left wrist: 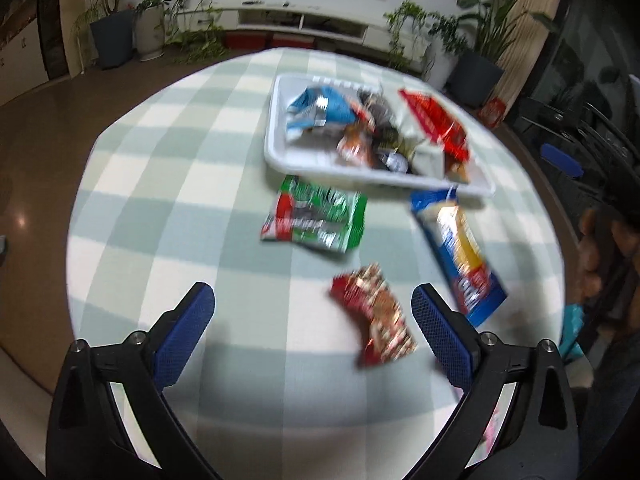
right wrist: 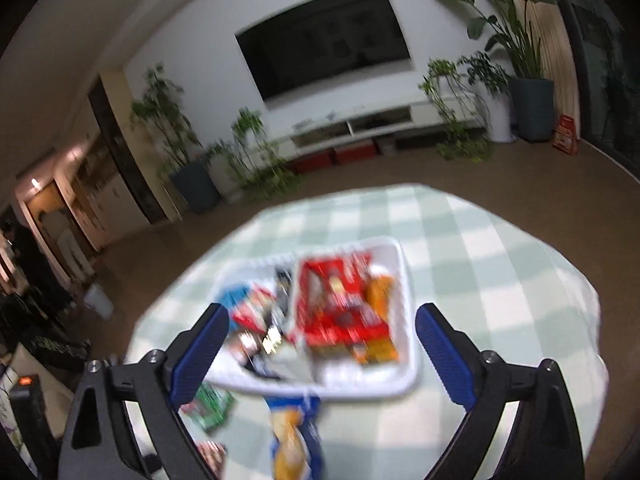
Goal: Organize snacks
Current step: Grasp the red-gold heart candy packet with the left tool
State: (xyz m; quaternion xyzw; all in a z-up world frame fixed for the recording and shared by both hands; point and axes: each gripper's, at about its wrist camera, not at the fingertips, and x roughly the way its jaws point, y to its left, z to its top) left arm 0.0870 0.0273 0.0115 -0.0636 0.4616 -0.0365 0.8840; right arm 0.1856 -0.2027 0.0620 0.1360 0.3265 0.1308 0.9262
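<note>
While both grippers' fingers stand wide and empty, the left gripper (left wrist: 312, 312) hovers over the red packet (left wrist: 374, 316) on the counter (left wrist: 160, 160), which it must pinch and carry to the far white tray (left wrist: 276, 136).

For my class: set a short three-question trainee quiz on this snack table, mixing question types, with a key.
1. True or false: the green packet lies inside the white tray.
2. How many packets lie on the checked tablecloth outside the tray? A) one B) three C) five
3. Fill in: both the left tool and the right tool are ____ and hold nothing.

Key: 1 false; 2 B, the green, the red packet and the blue-and-yellow packet; 3 open.
</note>
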